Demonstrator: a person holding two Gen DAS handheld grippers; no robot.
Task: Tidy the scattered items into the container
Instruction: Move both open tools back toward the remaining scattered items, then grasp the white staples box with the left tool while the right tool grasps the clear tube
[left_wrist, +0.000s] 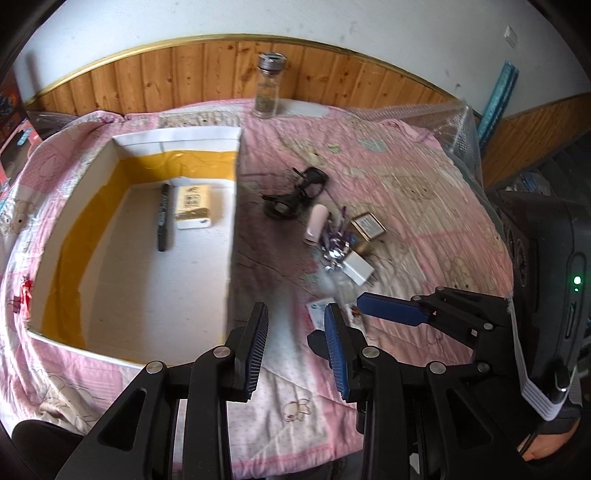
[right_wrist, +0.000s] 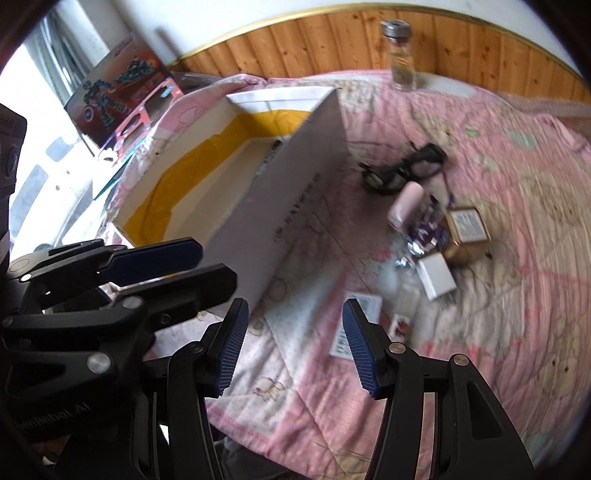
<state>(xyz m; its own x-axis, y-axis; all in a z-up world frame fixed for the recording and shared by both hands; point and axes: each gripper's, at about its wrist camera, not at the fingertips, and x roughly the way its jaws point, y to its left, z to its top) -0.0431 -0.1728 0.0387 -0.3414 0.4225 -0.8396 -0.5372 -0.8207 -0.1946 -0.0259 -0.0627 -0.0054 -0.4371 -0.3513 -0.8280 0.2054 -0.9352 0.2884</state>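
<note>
Cardboard box (left_wrist: 140, 236), white outside, yellow-lined, rectangular, on quilted pink cloth (left_wrist: 424, 206): holds black pen (left_wrist: 163, 216) and tan packet (left_wrist: 194, 206). Glasses (left_wrist: 295, 194), white charger (left_wrist: 356, 269), foil clutter lie right of the box. Left gripper (left_wrist: 295, 339) and right gripper (right_wrist: 293, 345), ribbed blue pads: both agape, empty.

Left gripper (left_wrist: 295, 347): black plastic linkage frame, silver round pivot screws, two fingers faced with ribbed blue pads (left_wrist: 258, 350). Right gripper (right_wrist: 293, 347): same build, black arms with triangular cut-outs, silver screws, blue ribbed pads (right_wrist: 232, 347). Seen from the left wrist, the right unit's black body carries a small green indicator light (left_wrist: 577, 280) and a white strap (left_wrist: 537, 391). Faint embossed lettering on the left unit's housing, not legible.
</note>
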